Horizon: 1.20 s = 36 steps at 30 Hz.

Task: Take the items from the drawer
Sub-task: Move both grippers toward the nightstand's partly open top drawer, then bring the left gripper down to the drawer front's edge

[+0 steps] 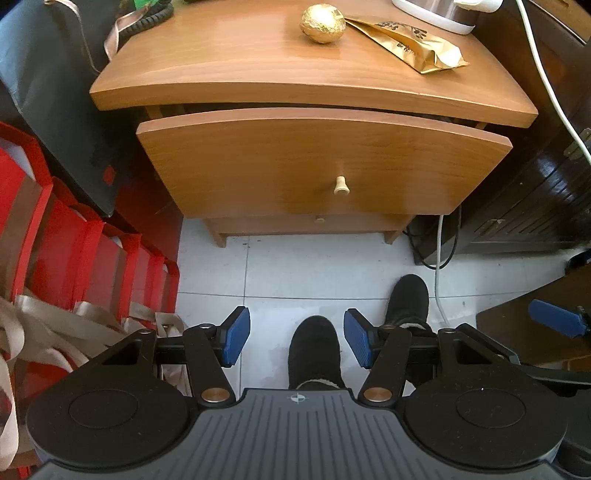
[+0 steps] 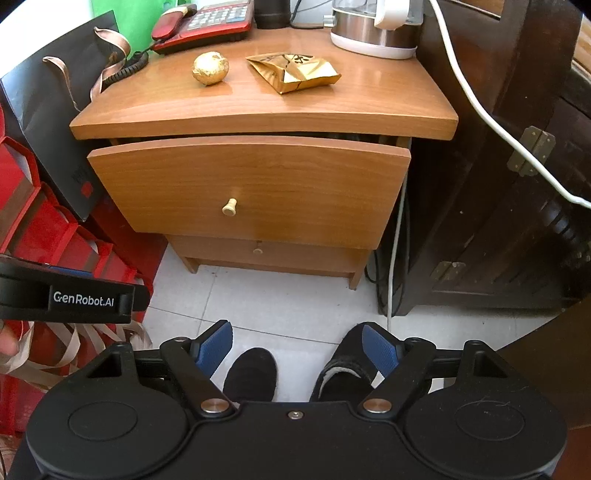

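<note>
A wooden nightstand has its top drawer (image 1: 317,162) (image 2: 251,188) pulled out only a crack, with a pale knob (image 1: 340,185) (image 2: 229,206) on its front. The drawer's inside is hidden. On the top lie a gold foil ball (image 1: 322,23) (image 2: 210,68) and a gold packet (image 1: 410,44) (image 2: 295,72). My left gripper (image 1: 295,339) hangs open over the floor, well short of the drawer, holding nothing. My right gripper (image 2: 299,350) is also open and empty, equally far back. The left gripper's body (image 2: 66,295) shows at the right wrist view's left edge.
Red gift bags (image 1: 55,251) and a black bag (image 2: 55,110) crowd the left. A dark wooden cabinet (image 2: 498,184) and white cable (image 2: 480,107) stand right. A red phone (image 2: 207,22) and kettle base (image 2: 373,33) sit at the back. A person's black shoes (image 1: 314,350) rest on the tiles.
</note>
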{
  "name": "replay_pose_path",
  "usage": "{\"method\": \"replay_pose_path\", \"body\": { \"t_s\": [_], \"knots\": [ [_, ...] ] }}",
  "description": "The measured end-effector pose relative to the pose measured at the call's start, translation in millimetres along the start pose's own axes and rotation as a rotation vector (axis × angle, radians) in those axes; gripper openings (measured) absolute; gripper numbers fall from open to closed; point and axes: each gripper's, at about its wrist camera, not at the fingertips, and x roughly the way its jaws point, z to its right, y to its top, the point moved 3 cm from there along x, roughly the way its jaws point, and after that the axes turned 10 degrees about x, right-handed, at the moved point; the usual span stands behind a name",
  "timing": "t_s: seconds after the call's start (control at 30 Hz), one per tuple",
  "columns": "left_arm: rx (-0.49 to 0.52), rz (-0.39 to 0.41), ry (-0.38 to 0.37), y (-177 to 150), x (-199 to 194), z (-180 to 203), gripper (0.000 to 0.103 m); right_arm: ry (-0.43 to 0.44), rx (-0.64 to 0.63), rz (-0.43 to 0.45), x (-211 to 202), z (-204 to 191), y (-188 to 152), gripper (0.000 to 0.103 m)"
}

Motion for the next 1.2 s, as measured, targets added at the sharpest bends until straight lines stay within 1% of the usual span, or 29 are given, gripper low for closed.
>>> {"method": "replay_pose_path", "body": {
  "t_s": [0.2, 0.47, 0.9, 1.03, 1.2],
  "knots": [
    [-0.002, -0.008, -0.016, 5.4, 8.0, 2.4, 0.060, -0.006, -0.010, -0.009, 7.2, 4.0, 6.8, 0.076],
    [-0.017, -0.012, -0.017, 18.8, 20.2, 0.3, 0.060, -0.002, -0.020, -0.021, 17.0, 4.8, 14.1, 0.076],
    [-0.022, -0.014, -0.026, 44.7, 40.1, 0.5, 0.057, -0.007, -0.057, -0.013, 28.2, 6.4, 35.4, 0.076],
    [-0.035, -0.030, -0.038, 50.0, 47.7, 0.6, 0.057, -0.007, -0.067, -0.010, 31.5, 7.1, 42.5, 0.075],
    [-0.026, -0.040, -0.033, 57.1, 54.6, 1.9, 0.057, -0.003, -0.070, -0.012, 36.8, 9.0, 49.4, 0.075]
  ]
}}
